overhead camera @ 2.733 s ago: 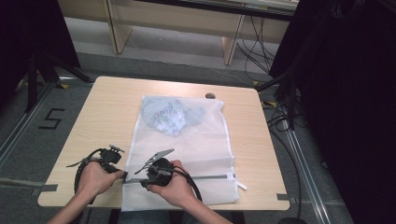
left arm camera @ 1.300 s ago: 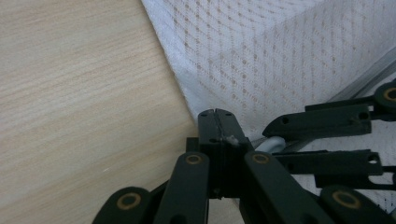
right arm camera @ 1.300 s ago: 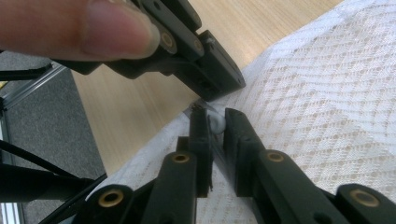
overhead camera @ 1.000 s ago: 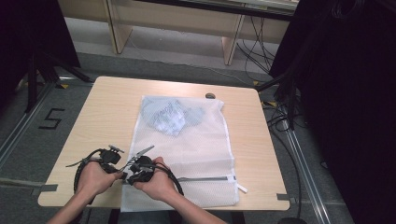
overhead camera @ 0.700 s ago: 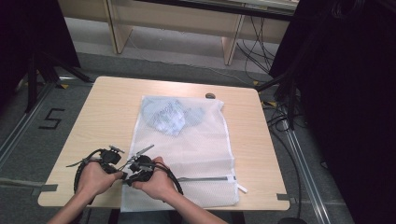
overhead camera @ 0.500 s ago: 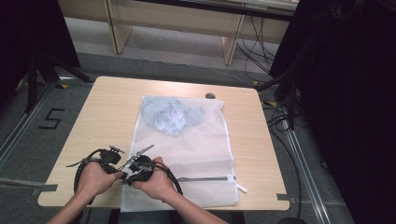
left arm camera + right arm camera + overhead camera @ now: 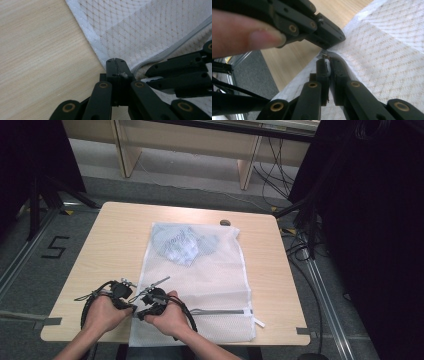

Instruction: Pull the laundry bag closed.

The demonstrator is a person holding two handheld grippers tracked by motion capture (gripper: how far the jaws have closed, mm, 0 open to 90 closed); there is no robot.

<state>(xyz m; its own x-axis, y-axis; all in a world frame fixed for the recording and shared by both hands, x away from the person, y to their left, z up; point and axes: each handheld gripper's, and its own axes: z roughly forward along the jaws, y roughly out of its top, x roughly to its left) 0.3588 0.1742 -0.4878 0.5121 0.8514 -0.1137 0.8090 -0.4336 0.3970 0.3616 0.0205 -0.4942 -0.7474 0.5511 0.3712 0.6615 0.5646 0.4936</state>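
From the high view, the white mesh laundry bag (image 7: 200, 285) lies flat on the wooden surface (image 7: 115, 240), reaching from the near edge to the far middle, with a pale blue garment (image 7: 182, 244) bunched inside its far end. A grey zipper (image 7: 220, 311) runs across the near part of the bag. My left gripper (image 7: 120, 295) and right gripper (image 7: 150, 302) sit close together at the bag's near left corner.

In the left gripper view, my jaws are pressed together, pinching the thick sewn hem of the mesh bag (image 7: 150, 32) right where the zipper tape (image 7: 172, 48) ends; bare wood lies to the left. My other gripper's black links (image 7: 185, 72) sit just beside, on the mesh.

In the right gripper view, my jaws are closed on a small white zipper pull (image 7: 326, 62), with my left gripper (image 7: 329, 32) touching the fabric just beyond.

I judge the bag light, limp and stretchy; it will bunch and slide if pulled by the open mesh. The stiff hem and the pull tab are the places to grip, one anchoring while the other draws along the zipper
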